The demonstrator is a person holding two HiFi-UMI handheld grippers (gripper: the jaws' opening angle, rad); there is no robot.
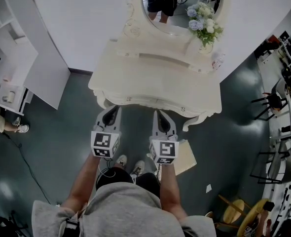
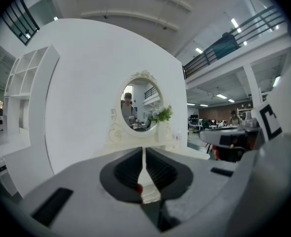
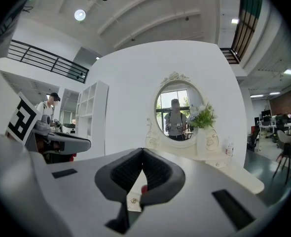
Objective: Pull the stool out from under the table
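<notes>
Vase (image 3: 207, 143) on table (image 1: 150, 83) holds flowers (image 1: 204, 21), beside mirror (image 1: 182, 21).

Right gripper (image 3: 142, 153) jaws pressed together, nothing between. From jaws: oval mirror (image 3: 177, 113) at 1 o'clock, flowers (image 3: 203, 116) at 2, cream dressing table (image 3: 236, 176) top at 3, left gripper (image 3: 61, 142) at 9, shelf unit (image 3: 89, 120) at 10.

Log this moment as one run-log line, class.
left gripper: shut, empty | right gripper: shut, empty | both facing dressing table
</notes>
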